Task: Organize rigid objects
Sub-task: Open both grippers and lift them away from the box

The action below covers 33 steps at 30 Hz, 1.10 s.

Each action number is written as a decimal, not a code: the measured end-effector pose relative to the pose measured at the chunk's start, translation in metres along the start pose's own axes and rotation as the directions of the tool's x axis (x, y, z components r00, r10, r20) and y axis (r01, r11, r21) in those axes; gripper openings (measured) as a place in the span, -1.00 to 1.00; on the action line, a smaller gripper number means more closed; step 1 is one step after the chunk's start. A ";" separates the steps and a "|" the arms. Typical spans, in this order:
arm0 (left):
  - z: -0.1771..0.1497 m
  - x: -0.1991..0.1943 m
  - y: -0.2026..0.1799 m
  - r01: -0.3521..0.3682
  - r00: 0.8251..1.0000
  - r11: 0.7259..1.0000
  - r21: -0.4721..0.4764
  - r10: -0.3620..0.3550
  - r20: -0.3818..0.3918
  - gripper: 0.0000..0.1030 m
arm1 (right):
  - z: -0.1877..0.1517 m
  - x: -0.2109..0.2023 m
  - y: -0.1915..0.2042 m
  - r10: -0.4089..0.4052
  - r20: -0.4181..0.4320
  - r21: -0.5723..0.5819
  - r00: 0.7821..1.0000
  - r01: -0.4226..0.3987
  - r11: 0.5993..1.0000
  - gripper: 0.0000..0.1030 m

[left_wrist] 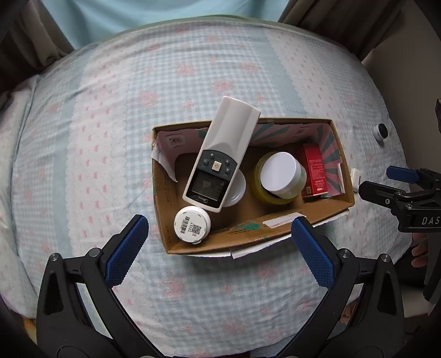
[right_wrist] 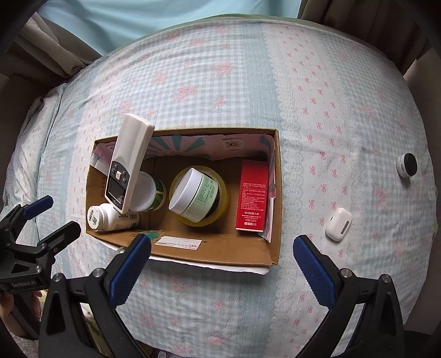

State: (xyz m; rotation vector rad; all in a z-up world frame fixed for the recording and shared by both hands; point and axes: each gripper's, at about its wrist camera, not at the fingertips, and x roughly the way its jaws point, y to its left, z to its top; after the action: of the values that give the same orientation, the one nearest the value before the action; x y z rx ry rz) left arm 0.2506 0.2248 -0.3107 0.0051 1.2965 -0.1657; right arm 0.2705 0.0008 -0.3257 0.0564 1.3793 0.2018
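Observation:
A cardboard box (left_wrist: 248,234) (right_wrist: 209,252) sits on the bed. Inside it a white remote (left_wrist: 220,157) (right_wrist: 129,162) leans on the far rim, over a white bottle (left_wrist: 192,224) (right_wrist: 110,217) and a round tub (right_wrist: 148,192). A white-lidded jar (left_wrist: 279,175) (right_wrist: 194,194) rests in a yellow tape roll (right_wrist: 223,203), beside a red carton (left_wrist: 314,173) (right_wrist: 252,195). Outside to the right lie a white earbud case (right_wrist: 339,224) (left_wrist: 355,179) and a small black-and-white jar (right_wrist: 406,165) (left_wrist: 381,131). My left gripper (left_wrist: 220,247) (right_wrist: 52,217) and right gripper (right_wrist: 222,264) (left_wrist: 386,181) both hang open and empty near the box's front.
The bed (left_wrist: 137,110) (right_wrist: 317,96) wears a blue checked sheet with pink bows. Curtains and a pale blue drape (right_wrist: 137,19) hang behind it. A hand (left_wrist: 420,252) shows at the right edge in the left wrist view.

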 end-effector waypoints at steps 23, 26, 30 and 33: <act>-0.072 -0.104 -0.134 -0.046 0.990 0.995 -0.084 0.056 0.131 1.00 | -0.084 -0.146 -0.078 -0.034 0.243 -0.071 0.969 0.053 0.996 1.00; -0.077 -0.111 -0.167 -0.064 0.986 0.993 -0.102 0.078 0.144 1.00 | -0.095 -0.163 -0.110 -0.031 0.269 -0.081 0.963 0.055 0.995 1.00; -0.080 -0.112 -0.212 -0.066 0.985 0.991 -0.114 0.083 0.150 1.00 | -0.106 -0.182 -0.157 -0.034 0.299 -0.083 0.954 0.061 0.995 1.00; -0.078 -0.110 -0.246 -0.074 0.984 0.991 -0.115 0.091 0.155 1.00 | -0.110 -0.191 -0.193 -0.041 0.317 -0.076 0.948 0.069 0.995 1.00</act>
State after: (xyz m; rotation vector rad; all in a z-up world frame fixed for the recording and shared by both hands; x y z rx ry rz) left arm 0.1171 0.0027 -0.2049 -0.0466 1.1417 -0.0233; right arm 0.1504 -0.2309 -0.1924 -0.0218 1.0502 0.1963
